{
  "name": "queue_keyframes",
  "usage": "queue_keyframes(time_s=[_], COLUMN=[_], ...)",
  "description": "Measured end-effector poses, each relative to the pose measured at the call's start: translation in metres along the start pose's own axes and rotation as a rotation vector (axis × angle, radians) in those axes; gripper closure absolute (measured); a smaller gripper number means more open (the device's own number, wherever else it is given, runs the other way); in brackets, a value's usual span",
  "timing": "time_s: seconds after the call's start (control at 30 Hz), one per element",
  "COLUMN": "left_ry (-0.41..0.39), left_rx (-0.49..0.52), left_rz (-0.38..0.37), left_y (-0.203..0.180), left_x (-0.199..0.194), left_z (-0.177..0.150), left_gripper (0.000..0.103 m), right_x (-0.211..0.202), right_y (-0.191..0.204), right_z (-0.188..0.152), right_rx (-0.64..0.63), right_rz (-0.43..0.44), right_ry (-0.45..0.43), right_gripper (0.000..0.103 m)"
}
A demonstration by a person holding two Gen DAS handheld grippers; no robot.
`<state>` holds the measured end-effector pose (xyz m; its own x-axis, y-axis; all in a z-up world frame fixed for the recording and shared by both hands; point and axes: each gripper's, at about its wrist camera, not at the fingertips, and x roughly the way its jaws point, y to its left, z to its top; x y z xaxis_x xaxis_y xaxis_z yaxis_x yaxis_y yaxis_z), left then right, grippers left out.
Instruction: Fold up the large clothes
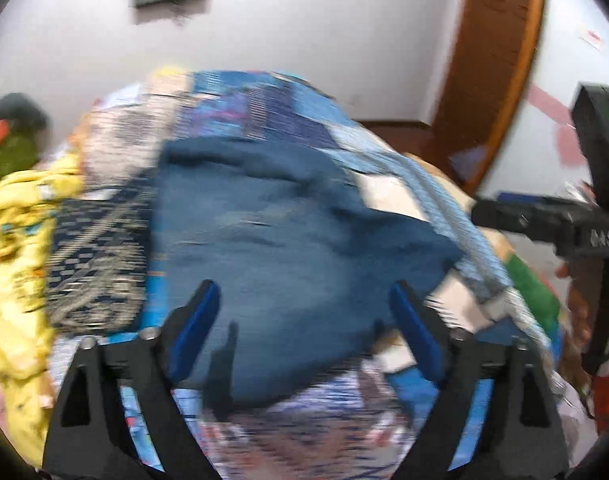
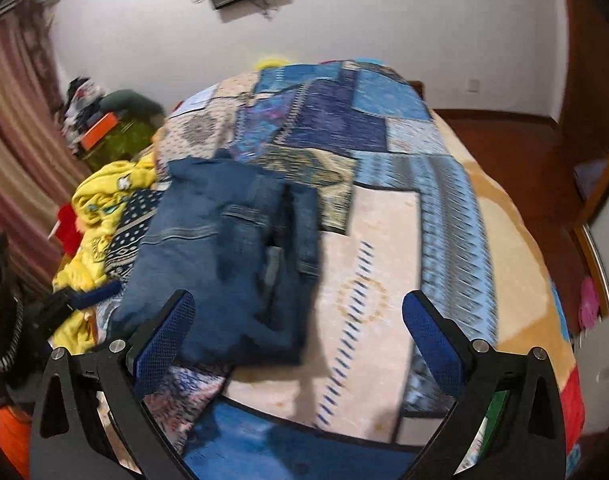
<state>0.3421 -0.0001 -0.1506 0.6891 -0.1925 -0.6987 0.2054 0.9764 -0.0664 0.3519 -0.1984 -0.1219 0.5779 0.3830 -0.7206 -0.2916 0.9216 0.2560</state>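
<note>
Folded blue jeans (image 1: 284,220) lie on the patchwork bedspread (image 1: 264,100), blurred in the left wrist view. My left gripper (image 1: 304,286) hovers over their near end, open, its blue pads apart with nothing pressed between them. In the right wrist view the jeans (image 2: 224,248) sit left of centre, a pocket seam showing. My right gripper (image 2: 298,298) is open above the bedspread (image 2: 384,240), with its left finger over the jeans' near corner. The right gripper's black body (image 1: 544,220) shows at the right edge of the left wrist view.
A crumpled yellow garment (image 2: 100,200) lies left of the jeans, near the bed's left edge. A green bag (image 2: 116,136) with an orange item stands beyond it beside a striped curtain (image 2: 12,120). Wooden floor (image 2: 504,140) and a door frame (image 1: 496,60) lie to the right.
</note>
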Motion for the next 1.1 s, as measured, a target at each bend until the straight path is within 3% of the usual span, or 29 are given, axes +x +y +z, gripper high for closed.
queue_keyframes(time_s=[0.17, 0.37, 0.43, 0.6, 0.73, 1.1], left_ry=[0.046, 0.158, 0.147, 0.127, 0.128, 0.113], left_rx=[-0.069, -0.125, -0.157, -0.216, -0.234, -0.140], left_rz=[0.144, 0.166, 0.156, 0.129, 0.130, 0.223], left_y=[0.047, 0.069, 0.071, 0.076, 0.073, 0.065], left_x=[0.009, 0.044, 0.048, 0.047, 0.043, 0.030], left_z=[-0.004, -0.026, -0.037, -0.047, -0.051, -0.039], left_gripper=[0.010, 0.010, 0.005, 0.000, 0.000, 0.001], right_x=[0.037, 0.081, 0.089, 0.085, 0.080, 0.051], right_y=[0.032, 0.031, 0.016, -0.036, -0.051, -0.031], right_z=[0.005, -0.002, -0.010, -0.035, -0.051, -0.033], right_rx=[-0.102, -0.158, -0.133, 0.037, 0.105, 0.008], right_rz=[0.012, -0.044, -0.055, 0.055, 0.086, -0.023], right_ry=[0.050, 0.150, 0.175, 0.191, 0.206, 0.172], right_gripper=[0.000, 0.000, 0.000, 0.000, 0.000, 0.000])
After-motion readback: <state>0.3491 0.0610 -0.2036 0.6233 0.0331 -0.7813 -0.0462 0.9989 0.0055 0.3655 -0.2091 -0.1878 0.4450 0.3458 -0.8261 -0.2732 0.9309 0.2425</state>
